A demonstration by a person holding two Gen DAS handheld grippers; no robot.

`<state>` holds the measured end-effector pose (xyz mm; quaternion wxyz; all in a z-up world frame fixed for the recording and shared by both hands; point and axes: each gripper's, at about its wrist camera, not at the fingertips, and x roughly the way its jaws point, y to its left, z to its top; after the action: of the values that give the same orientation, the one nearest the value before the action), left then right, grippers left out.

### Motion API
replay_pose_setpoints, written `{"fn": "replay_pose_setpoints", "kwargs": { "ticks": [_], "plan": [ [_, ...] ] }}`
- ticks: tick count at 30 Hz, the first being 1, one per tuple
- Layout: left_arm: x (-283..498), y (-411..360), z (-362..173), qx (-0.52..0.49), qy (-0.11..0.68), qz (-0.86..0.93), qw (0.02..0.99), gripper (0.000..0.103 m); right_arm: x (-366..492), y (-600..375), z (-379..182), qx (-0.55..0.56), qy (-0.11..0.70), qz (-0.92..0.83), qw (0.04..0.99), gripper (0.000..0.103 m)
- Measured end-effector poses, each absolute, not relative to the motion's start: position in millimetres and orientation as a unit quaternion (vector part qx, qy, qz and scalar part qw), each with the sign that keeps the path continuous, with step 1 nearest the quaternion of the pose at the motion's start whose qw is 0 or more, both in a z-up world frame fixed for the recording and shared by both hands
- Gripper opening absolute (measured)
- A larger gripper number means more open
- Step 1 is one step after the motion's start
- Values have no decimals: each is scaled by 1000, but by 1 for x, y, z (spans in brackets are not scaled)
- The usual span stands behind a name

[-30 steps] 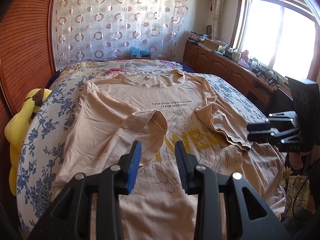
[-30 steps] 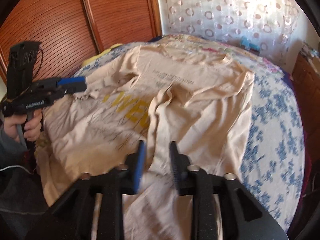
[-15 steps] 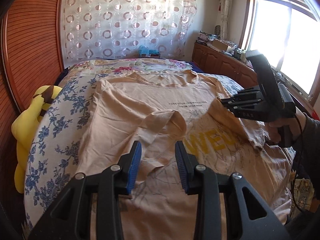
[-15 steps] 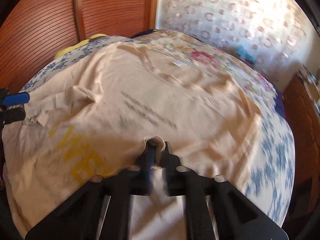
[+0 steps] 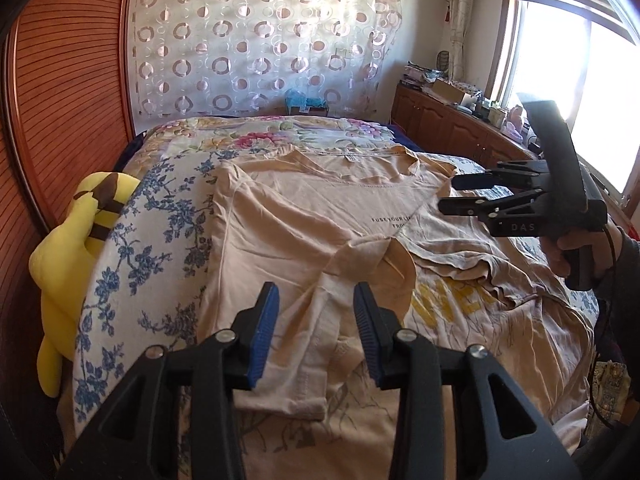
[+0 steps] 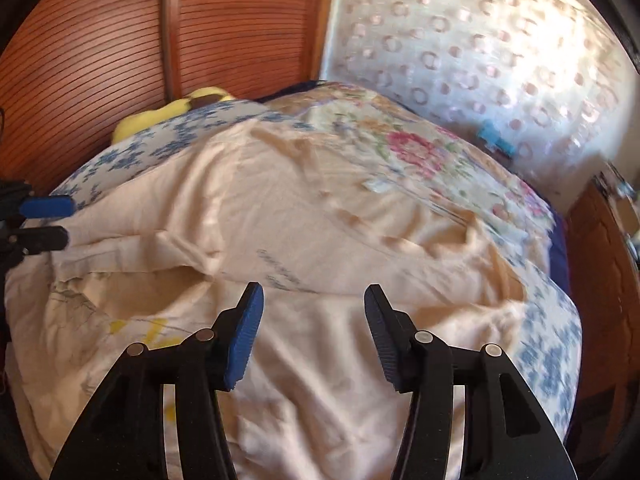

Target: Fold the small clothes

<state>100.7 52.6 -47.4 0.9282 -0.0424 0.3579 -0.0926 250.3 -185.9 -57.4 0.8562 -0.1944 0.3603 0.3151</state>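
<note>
We have just let go: the right gripper (image 6: 312, 328), pinching the right sleeve (image 5: 460, 248) half a second ago, now gapes empty — sleeve folded onto the shirt (image 5: 304, 232) on the bed (image 5: 132, 264). Left gripper (image 5: 316, 324) hangs open too — left sleeve (image 5: 320, 340) already in.

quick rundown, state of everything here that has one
t-shirt: spread on the bed, both sleeves folded inward, body not yet folded
left gripper: open, empty, over the folded sleeve
right gripper: open, empty, above the shirt
yellow plush toy: wedged beside the bed
patterned curtain: drawn closed
</note>
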Motion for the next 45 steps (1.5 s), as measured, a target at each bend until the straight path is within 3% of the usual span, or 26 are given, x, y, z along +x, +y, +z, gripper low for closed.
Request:
{"fn": "replay_pose_setpoints", "kwargs": {
  "ticks": [4, 8, 11, 25, 45],
  "plan": [
    [120, 63, -45, -33, 364, -89, 926, 39, 265, -219, -64, -170, 379, 279, 865, 55],
    [149, 73, -47, -5, 376, -58, 925, 39, 281, -252, -72, -147, 388, 247, 876, 65],
    [174, 84, -53, -11, 394, -59, 917, 39, 294, -272, -78, -126, 395, 233, 879, 67],
    [275, 102, -83, -24, 455, -58, 888, 39, 349, -310, -96, -83, 422, 203, 880, 67],
    [318, 101, -91, -14, 463, -58, 884, 39, 374, -306, -101, -83, 416, 218, 879, 68]
  ]
}}
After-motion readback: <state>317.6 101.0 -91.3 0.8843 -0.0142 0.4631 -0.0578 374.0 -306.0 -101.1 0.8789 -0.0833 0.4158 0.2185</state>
